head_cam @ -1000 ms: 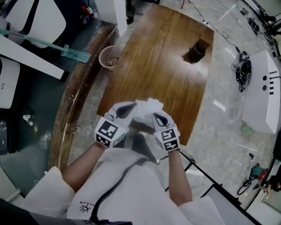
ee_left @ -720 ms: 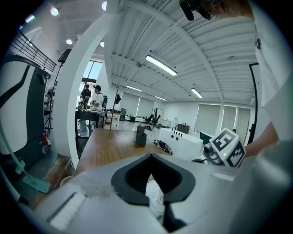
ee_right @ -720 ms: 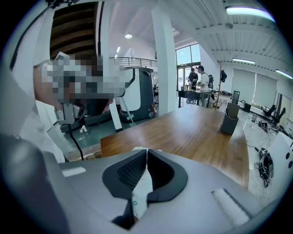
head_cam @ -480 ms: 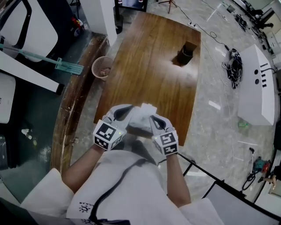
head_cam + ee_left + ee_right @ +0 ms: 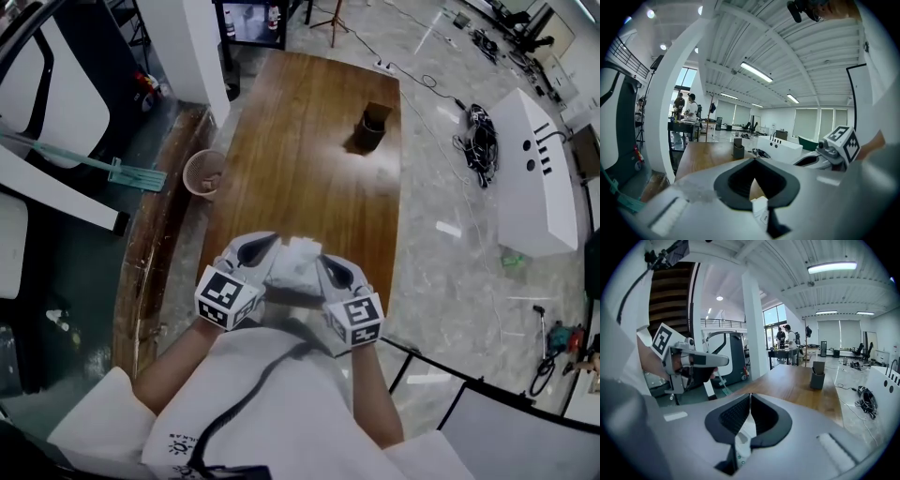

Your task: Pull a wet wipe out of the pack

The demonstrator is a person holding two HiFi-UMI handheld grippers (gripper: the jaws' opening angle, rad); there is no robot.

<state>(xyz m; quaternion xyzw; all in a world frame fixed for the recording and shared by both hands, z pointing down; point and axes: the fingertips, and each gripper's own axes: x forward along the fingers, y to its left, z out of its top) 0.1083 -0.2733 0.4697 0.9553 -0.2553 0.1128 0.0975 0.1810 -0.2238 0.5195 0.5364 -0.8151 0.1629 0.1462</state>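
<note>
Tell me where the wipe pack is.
In the head view, the pack is at centre, held between the left gripper and right gripper, over the near end of the table.

We see a table of brown wood, varnished to a gloss that mirrors the light. The floor looks like polished stone and is shiny too. The left gripper and right gripper have smooth, matt grey plastic shells. Their pads are black and finely ribbed, like rubber. The pack is thin, white, crinkled film. Our shirt is plain white cloth.
</note>
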